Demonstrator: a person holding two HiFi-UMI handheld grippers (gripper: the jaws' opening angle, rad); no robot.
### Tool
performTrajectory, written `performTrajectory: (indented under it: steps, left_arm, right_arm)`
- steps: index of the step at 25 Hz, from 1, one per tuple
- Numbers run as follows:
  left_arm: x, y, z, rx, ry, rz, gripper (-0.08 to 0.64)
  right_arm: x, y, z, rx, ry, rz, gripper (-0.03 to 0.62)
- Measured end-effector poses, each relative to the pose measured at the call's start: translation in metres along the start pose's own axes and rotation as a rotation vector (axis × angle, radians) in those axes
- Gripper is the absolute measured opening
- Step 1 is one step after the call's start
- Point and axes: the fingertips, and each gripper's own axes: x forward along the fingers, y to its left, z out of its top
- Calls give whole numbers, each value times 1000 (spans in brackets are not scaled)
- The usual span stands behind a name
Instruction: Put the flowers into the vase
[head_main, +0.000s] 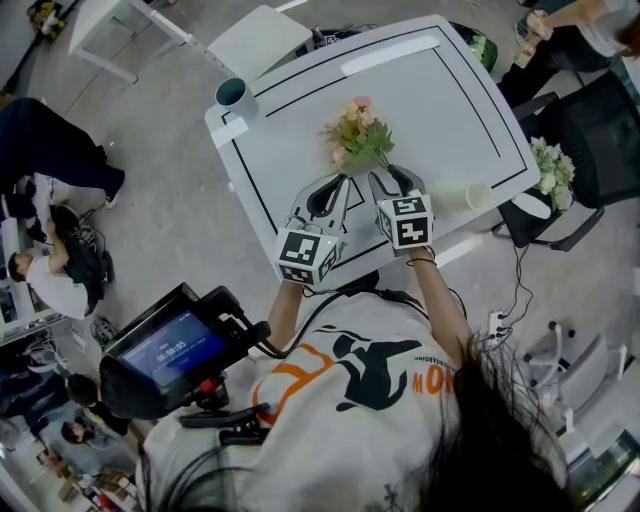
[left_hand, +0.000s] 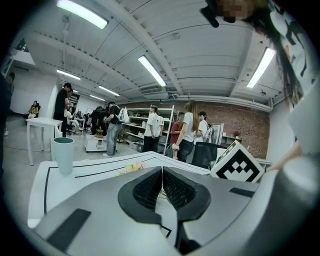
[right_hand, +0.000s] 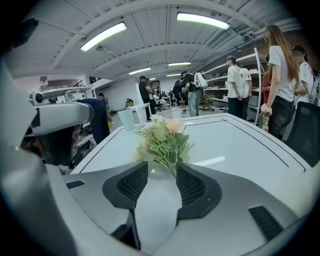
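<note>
1. Left hand-held gripper (head_main: 343, 181) (left_hand: 162, 172): the jaws are fully together with nothing between them. The unit sits low over the white rectangular worktop (head_main: 450, 100) with a black border line, side by side with the other unit.
2. Right hand-held gripper (head_main: 386, 175) (right_hand: 162, 170): the jaws stand partly apart, and the pads press on nothing.
3. Bunch of pink and cream flowers with green leaves (head_main: 358, 135) (right_hand: 162, 140): it lies on the worktop directly ahead of the right hand-held gripper, blooms pointing away from it. The stem ends reach the mouth of the gap between its jaws, nearer the right-hand jaw. Whether they touch that jaw cannot be told. The flowers also lie just ahead of the left hand-held gripper's tips.
4. Teal cylindrical vase (head_main: 233, 93) (left_hand: 63, 154): it stands upright at the worktop corner, well ahead and to the left of the left hand-held gripper and well apart from the flowers.
5. Small pale cup (head_main: 478, 195): it stands on the worktop to the right of the right hand-held gripper, near the edge.
</note>
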Motion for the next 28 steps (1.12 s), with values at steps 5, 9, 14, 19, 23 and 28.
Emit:
performTrajectory:
  steps: [5,9,14,19,23,28]
  left_arm:
    - [1,0,0,-7,-1,-15,12]
    - [3,3,-4,-19,3,-22,12]
    - [2,14,-7,-38,3,-4,12]
    - [1,22,-13,-54,6,16,12]
    - [-2,28,-15,-59,6,35,12]
    - [-6,35,-14,-63,4,50,12]
  right_arm:
    - [21,-6,-9,-19,71,-22,210]
    - [33,-10,-9,-87,114,-45,218]
    - [49,-13,-10,-228,193,-56,218]
    - [59,-17,-14,-357,268,-85,218]
    - [65,-18,-18,-386,315,-90,217]
    - [73,-23,-18,-437,384,-131,153]
